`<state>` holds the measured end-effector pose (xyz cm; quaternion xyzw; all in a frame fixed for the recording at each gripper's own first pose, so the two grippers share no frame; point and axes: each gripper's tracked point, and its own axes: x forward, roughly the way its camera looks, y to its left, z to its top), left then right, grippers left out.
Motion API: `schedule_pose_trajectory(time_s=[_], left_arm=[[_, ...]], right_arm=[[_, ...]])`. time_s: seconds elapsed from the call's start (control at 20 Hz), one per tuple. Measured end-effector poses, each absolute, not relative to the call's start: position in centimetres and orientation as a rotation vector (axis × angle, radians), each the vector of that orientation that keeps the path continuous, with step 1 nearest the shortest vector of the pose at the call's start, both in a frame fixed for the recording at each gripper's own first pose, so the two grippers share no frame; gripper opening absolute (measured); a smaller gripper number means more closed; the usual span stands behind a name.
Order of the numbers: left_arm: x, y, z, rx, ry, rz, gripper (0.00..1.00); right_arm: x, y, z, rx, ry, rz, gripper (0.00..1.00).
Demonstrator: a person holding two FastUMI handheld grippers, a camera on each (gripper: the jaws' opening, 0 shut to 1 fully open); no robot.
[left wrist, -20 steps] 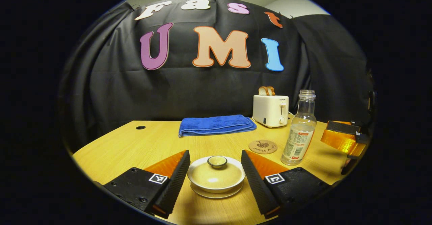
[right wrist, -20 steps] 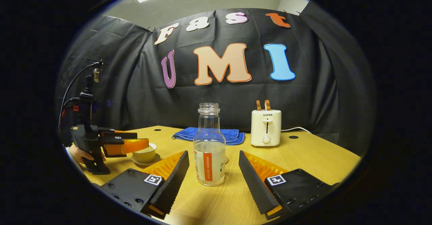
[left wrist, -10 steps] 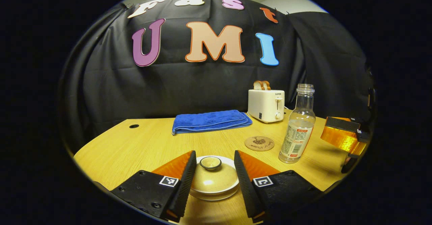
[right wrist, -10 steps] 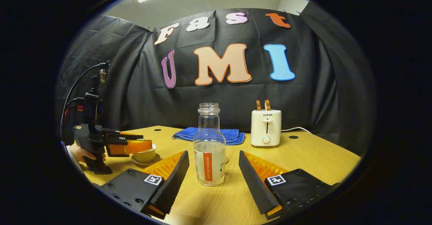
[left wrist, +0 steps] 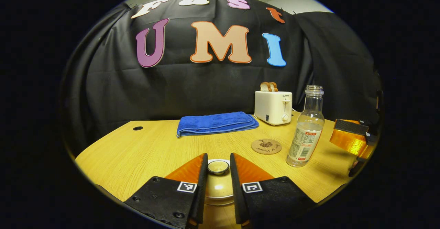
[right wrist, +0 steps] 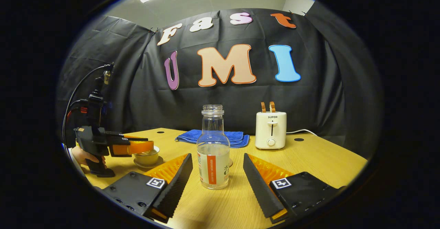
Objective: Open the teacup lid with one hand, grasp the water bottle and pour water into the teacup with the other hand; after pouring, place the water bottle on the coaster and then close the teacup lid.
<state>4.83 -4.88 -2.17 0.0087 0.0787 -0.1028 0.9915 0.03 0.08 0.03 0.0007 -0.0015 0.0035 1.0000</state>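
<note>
Left gripper view, catalogued left to right from the tongs.

1. Left tongs (left wrist: 218,179): narrowed around the lid knob (left wrist: 218,166) of the teacup lid (left wrist: 217,187). Whether both fingers press the knob, I cannot tell. Lid sits on the teacup, directly between the fingers.
2. Blue towel (left wrist: 216,123): folded, well ahead of the left tongs, slightly left of centre.
3. Toaster (left wrist: 274,107): ahead and right, bread in its slots.
4. Coaster (left wrist: 266,146): flat on the tabletop (left wrist: 137,153), ahead-right of the left tongs, just beside the bottle.
5. Water bottle (left wrist: 306,132): upright, uncapped, partly filled, right of the coaster.

Right gripper view, same order.

6. Teacup (right wrist: 147,157): on its saucer, far left of the right tongs, under the left tongs (right wrist: 144,147).
7. Right tongs (right wrist: 216,179): wide apart, flanking the water bottle (right wrist: 213,153) without touching.

Step in hand, judged: gripping the knob to lift the lid. Done well: squeeze centred on the knob, then lift straight up so the cup stays on its saucer.

Obstruction: nothing stands between lid and clearance above; the bottle is near, to the right.
</note>
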Motion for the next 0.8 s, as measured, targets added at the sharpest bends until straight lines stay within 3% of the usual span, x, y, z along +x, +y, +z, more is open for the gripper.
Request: schedule_pose_trajectory(time_s=[0.1, 0.8], left_arm=[[4.8, -4.9, -2.1, 0.017, 0.158, -0.206, 0.29], [4.4, -3.7, -1.1, -0.009, 0.088, -0.167, 0.27]], right_arm=[[0.0, 0.1, 0.1, 0.001, -0.003, 0.007, 0.93], [0.0, 0.1, 0.1, 0.002, -0.003, 0.007, 0.95]])
